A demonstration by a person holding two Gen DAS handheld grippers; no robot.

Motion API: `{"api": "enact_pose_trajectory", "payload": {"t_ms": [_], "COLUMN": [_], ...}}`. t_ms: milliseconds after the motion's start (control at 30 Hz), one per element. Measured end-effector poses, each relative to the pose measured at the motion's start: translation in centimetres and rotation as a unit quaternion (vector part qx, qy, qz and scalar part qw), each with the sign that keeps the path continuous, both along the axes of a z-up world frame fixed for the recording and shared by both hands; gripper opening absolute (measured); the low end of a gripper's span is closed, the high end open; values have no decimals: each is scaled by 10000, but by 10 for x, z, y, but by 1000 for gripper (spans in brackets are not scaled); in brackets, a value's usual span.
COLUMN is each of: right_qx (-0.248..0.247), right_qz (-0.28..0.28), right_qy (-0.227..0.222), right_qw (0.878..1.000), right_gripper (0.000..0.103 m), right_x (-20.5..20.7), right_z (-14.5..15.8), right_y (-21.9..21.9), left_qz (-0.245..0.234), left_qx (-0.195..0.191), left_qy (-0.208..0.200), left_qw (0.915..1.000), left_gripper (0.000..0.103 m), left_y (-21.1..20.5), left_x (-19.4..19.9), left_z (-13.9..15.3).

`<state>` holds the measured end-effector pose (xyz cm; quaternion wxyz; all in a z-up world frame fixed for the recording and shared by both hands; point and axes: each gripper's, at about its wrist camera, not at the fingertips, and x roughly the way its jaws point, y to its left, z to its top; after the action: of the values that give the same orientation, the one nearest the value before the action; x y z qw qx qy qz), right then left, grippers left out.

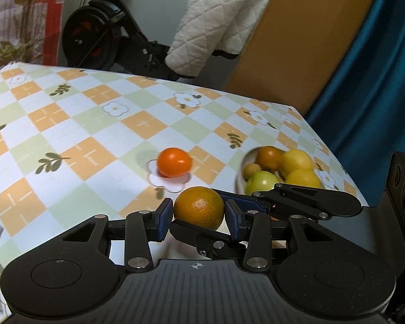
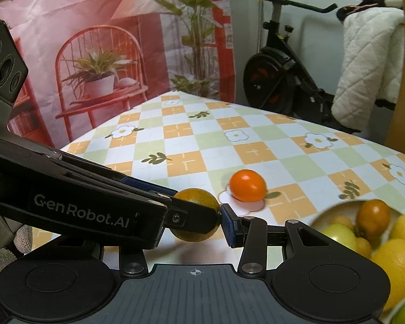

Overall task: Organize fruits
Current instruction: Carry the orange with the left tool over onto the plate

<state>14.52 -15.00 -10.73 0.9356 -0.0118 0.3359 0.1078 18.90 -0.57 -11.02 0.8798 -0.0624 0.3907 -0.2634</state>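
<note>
Left wrist view: a speckled fruit point(image 1: 199, 211) is sitting low centre, between the pads of the left gripper point(image 1: 199, 217). The right gripper point(image 1: 230, 213) is crossing in from the right edge, one finger passing under that fruit. A smooth fruit point(image 1: 174, 165) is lying on the table point(image 1: 75, 124) just above it, apart. A bowl point(image 1: 241, 172) holding several fruits is sitting right of centre. An exercise bike point(image 1: 100, 29) is standing behind the table's far edge, upper left.
</note>
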Motion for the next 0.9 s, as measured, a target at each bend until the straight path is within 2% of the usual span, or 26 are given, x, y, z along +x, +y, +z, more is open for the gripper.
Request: {"api": "enact_pose_trajectory", "payload": {"t_ms": [400, 900], "right_qx": [99, 154], "right_qz": [-521, -1149], "right_qy": [-232, -271], "right_qw": [9983, 9929], "right_gripper": [40, 40], "right_x": [-38, -88], "right_z": [17, 15], "right_y": [-45, -99], "left_qz": [-526, -1174], "left_qx": [143, 302], "left_qy": [-166, -164], "left_qw": [9984, 9925], "left_gripper": [44, 44], "left_y": [-54, -118], "left_x": [-12, -34], "left_z": [14, 10]}}
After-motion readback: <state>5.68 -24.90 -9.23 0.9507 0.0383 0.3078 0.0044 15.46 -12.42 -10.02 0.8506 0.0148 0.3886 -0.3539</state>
